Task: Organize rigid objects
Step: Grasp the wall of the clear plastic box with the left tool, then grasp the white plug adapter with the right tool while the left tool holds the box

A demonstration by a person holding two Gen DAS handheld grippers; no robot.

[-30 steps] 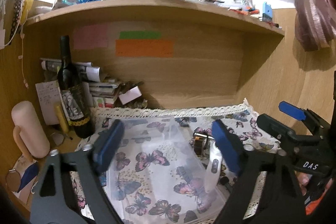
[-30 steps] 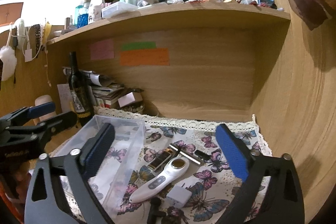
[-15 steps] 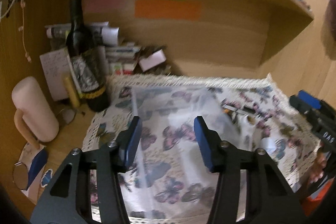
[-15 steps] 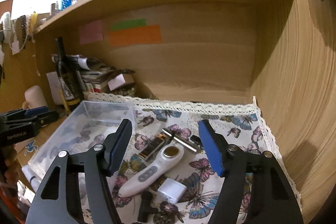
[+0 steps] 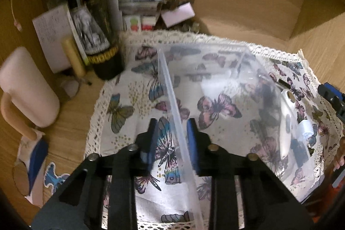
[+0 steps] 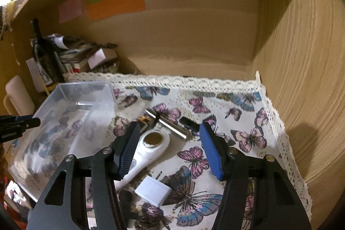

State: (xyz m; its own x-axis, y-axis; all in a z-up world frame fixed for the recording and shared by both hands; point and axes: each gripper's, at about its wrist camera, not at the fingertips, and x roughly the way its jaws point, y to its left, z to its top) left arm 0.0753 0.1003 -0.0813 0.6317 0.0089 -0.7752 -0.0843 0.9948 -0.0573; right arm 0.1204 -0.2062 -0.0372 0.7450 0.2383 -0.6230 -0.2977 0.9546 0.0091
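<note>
A clear plastic box (image 5: 226,79) lies empty on the butterfly cloth. My left gripper (image 5: 172,139) straddles its left wall. The jaws are closing, and a gap still shows between the left pad and the wall. Right of the box lie a white handheld device (image 6: 148,150), a metal cylinder (image 6: 168,123), a small black piece (image 6: 189,123) and a white plug (image 6: 153,190). My right gripper (image 6: 170,148) hovers over the device's round head. Its jaws are closing and press on nothing.
A dark wine bottle (image 5: 92,21), a pink mug (image 5: 25,87) and stacked papers (image 5: 133,3) crowd the back left corner. A wooden side wall (image 6: 301,79) bounds the right. The lace-edged cloth (image 6: 237,133) covers the desk under a low shelf.
Both grippers have tipped downward and moved in closer. The left jaws narrowed from wide to straddling the box's left wall. The right jaws narrowed over the white device.
</note>
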